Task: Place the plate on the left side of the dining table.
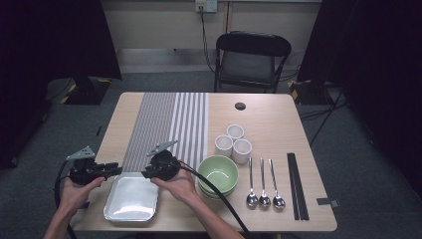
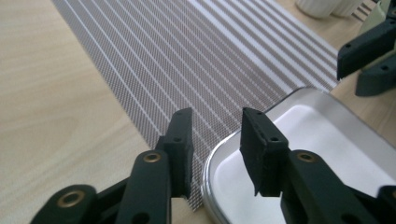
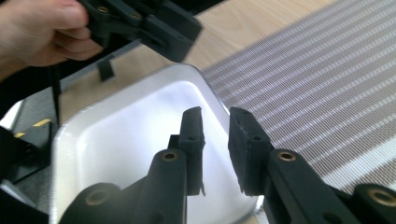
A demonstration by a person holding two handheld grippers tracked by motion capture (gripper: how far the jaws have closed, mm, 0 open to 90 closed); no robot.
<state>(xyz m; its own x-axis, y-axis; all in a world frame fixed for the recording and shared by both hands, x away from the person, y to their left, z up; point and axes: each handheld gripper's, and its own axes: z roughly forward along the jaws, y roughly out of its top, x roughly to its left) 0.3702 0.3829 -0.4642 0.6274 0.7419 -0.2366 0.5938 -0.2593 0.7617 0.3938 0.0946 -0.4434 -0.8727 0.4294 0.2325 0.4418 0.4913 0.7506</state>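
Note:
An empty silver tray (image 1: pixel 130 196) lies at the table's near edge, just in front of a striped grey placemat (image 1: pixel 164 124). My left gripper (image 1: pixel 117 170) is at the tray's far left corner. In the left gripper view its jaws (image 2: pixel 215 140) stand apart over the tray's rim (image 2: pixel 210 163) without pressing on it. My right gripper (image 1: pixel 145 174) is at the tray's far right corner. In the right gripper view it (image 3: pixel 215 135) straddles the tray's rim (image 3: pixel 212 95) with a narrow gap, and its pads are not touching the rim. Both grippers are open.
Stacked green bowls (image 1: pixel 218 172) sit right of the tray, with three white cups (image 1: pixel 233 142) behind them. Three spoons (image 1: pixel 263 184) and black chopsticks (image 1: pixel 297 186) lie at the right. A folding chair (image 1: pixel 251 59) stands beyond the table.

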